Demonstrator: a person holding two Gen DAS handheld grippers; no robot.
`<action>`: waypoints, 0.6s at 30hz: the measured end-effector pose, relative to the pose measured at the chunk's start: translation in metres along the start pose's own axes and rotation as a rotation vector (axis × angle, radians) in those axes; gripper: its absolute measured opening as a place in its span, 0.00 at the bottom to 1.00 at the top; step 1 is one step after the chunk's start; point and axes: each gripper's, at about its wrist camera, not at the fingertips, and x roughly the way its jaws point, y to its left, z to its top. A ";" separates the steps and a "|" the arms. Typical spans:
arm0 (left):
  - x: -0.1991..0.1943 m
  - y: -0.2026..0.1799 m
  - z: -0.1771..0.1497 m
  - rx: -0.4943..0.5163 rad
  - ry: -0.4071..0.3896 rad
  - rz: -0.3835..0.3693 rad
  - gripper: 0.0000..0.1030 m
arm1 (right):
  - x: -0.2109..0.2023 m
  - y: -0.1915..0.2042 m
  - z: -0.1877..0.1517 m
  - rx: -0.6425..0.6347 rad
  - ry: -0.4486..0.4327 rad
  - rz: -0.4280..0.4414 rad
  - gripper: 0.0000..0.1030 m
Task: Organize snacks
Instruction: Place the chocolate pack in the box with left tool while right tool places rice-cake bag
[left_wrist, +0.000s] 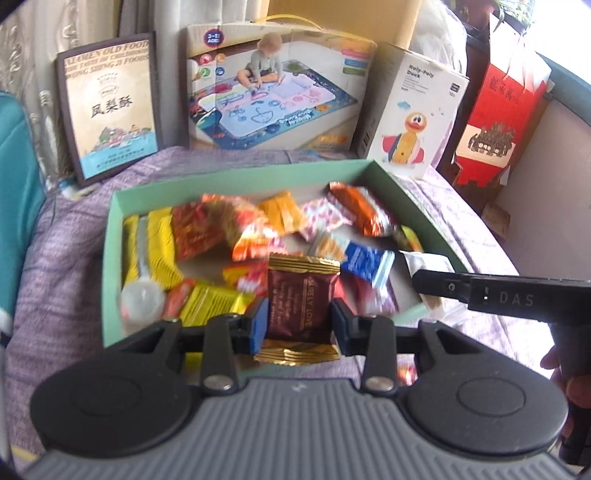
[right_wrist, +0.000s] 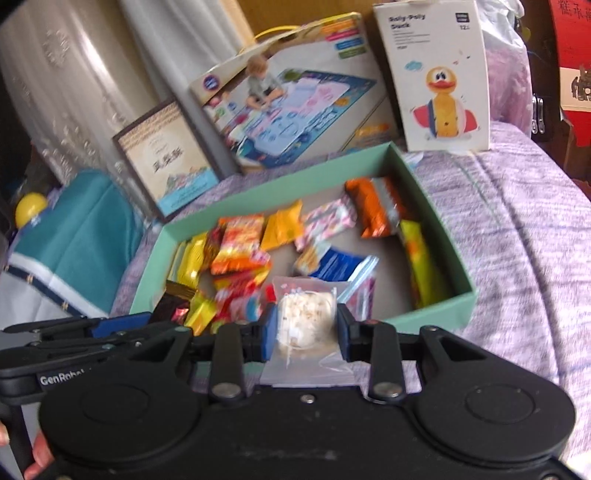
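Purple bedspread everywhere, and that's what carries the whole setup, so no desk here, just a bed.

Left tongs are clenched on a maroon-and-gold wrapped snack, blue pads pressing it from both sides. It hangs above the near edge of the green box. Right tongs are clamped on a clear packet with a pale puffed rice cake inside, also over the near wall of the box, toward its right corner.

Moving outward: the box sits mid-bed and is full of loose snacks, all jumbled. Yellow packs sit along its left side, an orange-and-silver one toward the far right corner, a blue pack roughly in the middle, and a pink patterned one behind it. Against the far edge of the bed lean a pineapple cake box, a kids' doodle mat box and a roly-poly duck box.

My read: both hands are mid-pick, one snack each, lifted out of the pile. Next move needs a spot to sort them into, and I honestly can't see any second container in either view. Crinkly wrappers could slip, so keep the squeeze steady.
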 end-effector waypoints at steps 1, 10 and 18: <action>0.009 -0.002 0.009 -0.005 0.002 0.000 0.35 | 0.005 -0.003 0.008 0.005 -0.001 -0.002 0.31; 0.083 -0.019 0.063 0.020 0.030 0.035 0.35 | 0.077 -0.022 0.065 -0.007 0.025 -0.024 0.31; 0.104 -0.026 0.064 0.077 0.003 0.092 0.86 | 0.092 -0.024 0.071 0.000 0.009 -0.016 0.85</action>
